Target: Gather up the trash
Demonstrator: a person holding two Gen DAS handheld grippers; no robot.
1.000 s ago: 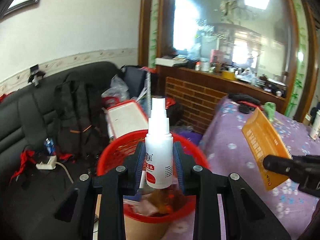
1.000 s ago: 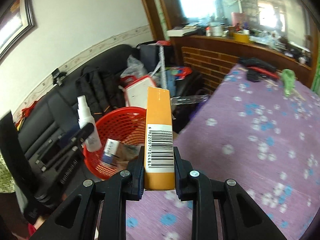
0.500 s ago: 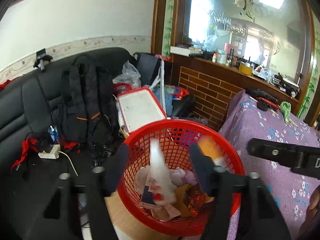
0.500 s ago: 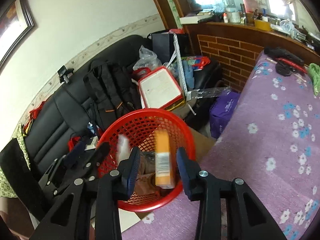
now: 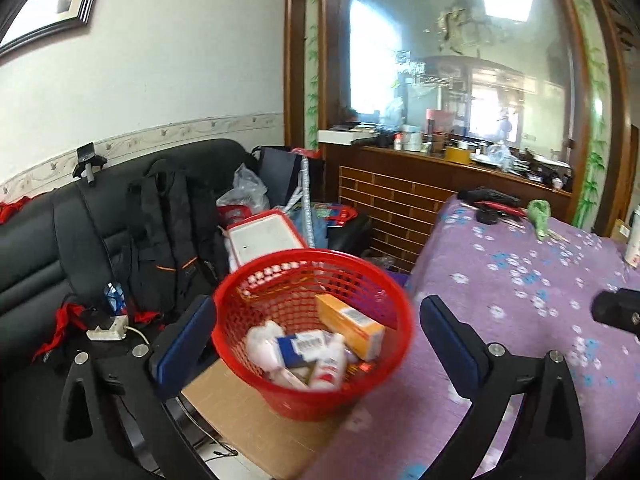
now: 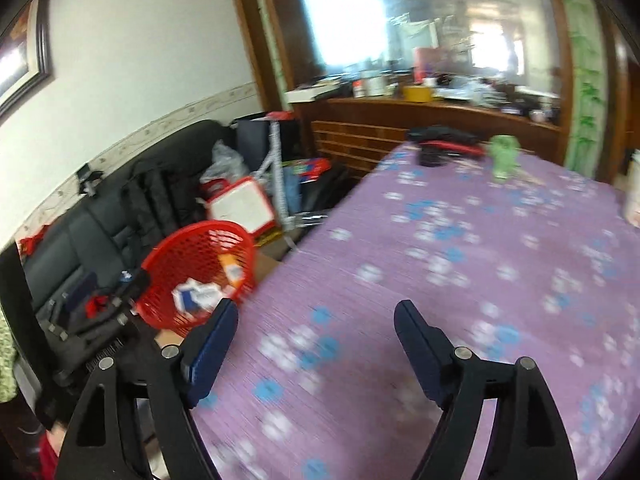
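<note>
Left tool (image 5: 316, 312) wide open, empty, right tool (image 6: 316, 320) likewise

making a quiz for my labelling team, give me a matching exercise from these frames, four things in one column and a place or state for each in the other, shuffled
Things:
1. orange box
2. left gripper
3. green object
4. black backpack

Places or states:
A. propped on the black sofa
B. open, empty
C. lying in the red basket
D. far end of the purple tablecloth

Pairs: 1-C, 2-B, 3-D, 4-A
</note>
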